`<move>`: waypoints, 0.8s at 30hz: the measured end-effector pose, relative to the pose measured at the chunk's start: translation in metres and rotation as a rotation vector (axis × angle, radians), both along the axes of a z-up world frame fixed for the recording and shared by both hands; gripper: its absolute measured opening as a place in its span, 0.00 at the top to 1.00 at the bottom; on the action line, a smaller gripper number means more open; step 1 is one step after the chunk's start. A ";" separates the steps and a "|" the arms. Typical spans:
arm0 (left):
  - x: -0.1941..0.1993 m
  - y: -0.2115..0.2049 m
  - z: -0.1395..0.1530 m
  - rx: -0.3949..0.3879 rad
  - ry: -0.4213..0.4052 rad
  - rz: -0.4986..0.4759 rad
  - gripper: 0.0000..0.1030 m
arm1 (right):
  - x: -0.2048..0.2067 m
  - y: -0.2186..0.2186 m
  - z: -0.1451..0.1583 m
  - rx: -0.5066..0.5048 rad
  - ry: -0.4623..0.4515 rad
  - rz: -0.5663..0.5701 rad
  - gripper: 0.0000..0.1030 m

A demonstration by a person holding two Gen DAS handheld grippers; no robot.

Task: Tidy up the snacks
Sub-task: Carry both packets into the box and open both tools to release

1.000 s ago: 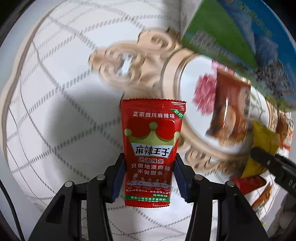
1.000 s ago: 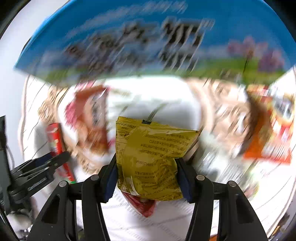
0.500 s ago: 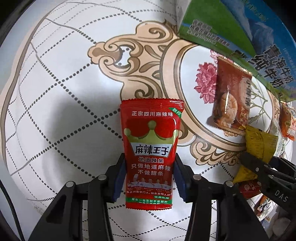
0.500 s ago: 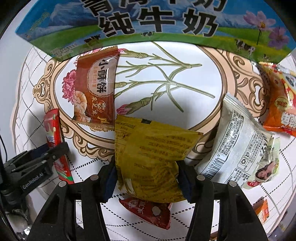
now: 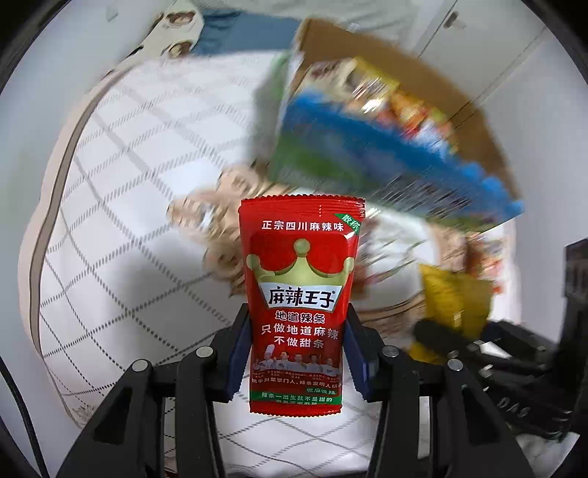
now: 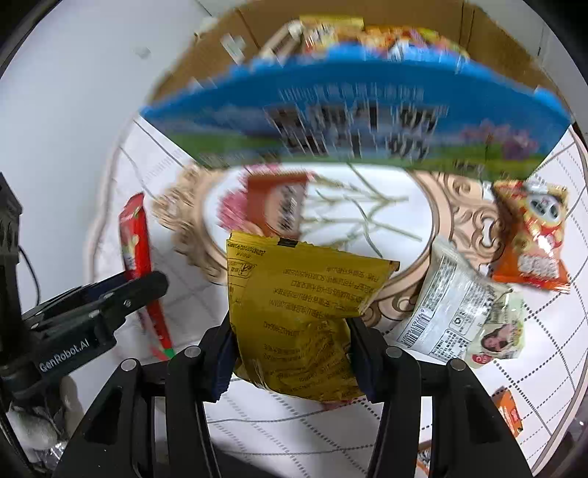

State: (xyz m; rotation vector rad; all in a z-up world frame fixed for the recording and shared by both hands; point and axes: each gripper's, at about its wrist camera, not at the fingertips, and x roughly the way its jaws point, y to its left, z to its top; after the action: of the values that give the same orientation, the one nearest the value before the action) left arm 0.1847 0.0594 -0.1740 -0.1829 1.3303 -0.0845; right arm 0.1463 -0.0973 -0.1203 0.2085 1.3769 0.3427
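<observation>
My left gripper [image 5: 296, 353] is shut on a red spicy-strip packet [image 5: 299, 279], held upright above the tablecloth; the packet also shows in the right wrist view [image 6: 136, 242]. My right gripper [image 6: 290, 353] is shut on a yellow snack bag [image 6: 294, 294], which also shows in the left wrist view [image 5: 452, 301]. An open milk carton box [image 6: 352, 125] with blue and green sides stands behind, with several snack packets inside it [image 6: 367, 33]. It also shows blurred in the left wrist view [image 5: 367, 147].
A brown packet [image 6: 279, 202], a white-clear packet [image 6: 459, 309] and an orange packet [image 6: 533, 239] lie on the patterned tablecloth [image 6: 367, 198]. Another small orange packet [image 6: 509, 411] lies near the right front. The left gripper's body [image 6: 84, 316] is at the left.
Both grippers have lifted and tilted up with their packets. The open top of the box and the wall behind have come into view. The views are motion-blurred.
</observation>
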 end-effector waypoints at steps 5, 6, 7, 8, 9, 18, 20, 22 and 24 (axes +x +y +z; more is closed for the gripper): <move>0.030 -0.016 0.050 -0.100 -0.063 -0.045 0.58 | 0.023 -0.032 0.065 0.087 -0.080 -0.032 0.46; 0.042 -0.026 0.060 -0.120 -0.071 -0.059 0.58 | 0.029 -0.036 0.071 0.097 -0.088 -0.036 0.46; 0.057 -0.034 0.067 -0.129 -0.079 -0.071 0.58 | 0.038 -0.045 0.085 0.108 -0.108 -0.045 0.46; 0.072 -0.038 0.073 -0.136 -0.085 -0.086 0.58 | 0.046 -0.048 0.092 0.109 -0.126 -0.051 0.46; 0.084 -0.043 0.076 -0.137 -0.091 -0.095 0.58 | 0.057 -0.051 0.100 0.100 -0.146 -0.054 0.46; 0.204 -0.083 0.047 -0.092 0.007 -0.139 0.57 | 0.166 -0.086 0.097 -0.018 -0.164 -0.097 0.46; 0.220 -0.087 0.026 -0.086 0.060 -0.143 0.57 | 0.180 -0.091 0.086 -0.035 -0.133 -0.100 0.46; 0.237 -0.092 0.004 -0.077 0.115 -0.140 0.57 | 0.192 -0.094 0.067 -0.057 -0.088 -0.101 0.46; 0.247 -0.095 -0.018 -0.069 0.162 -0.143 0.57 | 0.198 -0.094 0.053 -0.071 -0.060 -0.097 0.46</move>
State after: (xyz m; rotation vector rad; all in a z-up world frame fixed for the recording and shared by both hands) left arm 0.4314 -0.0359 -0.1919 -0.1555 1.5025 -0.2413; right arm 0.3440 -0.1917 -0.0673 0.2037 1.3128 0.2169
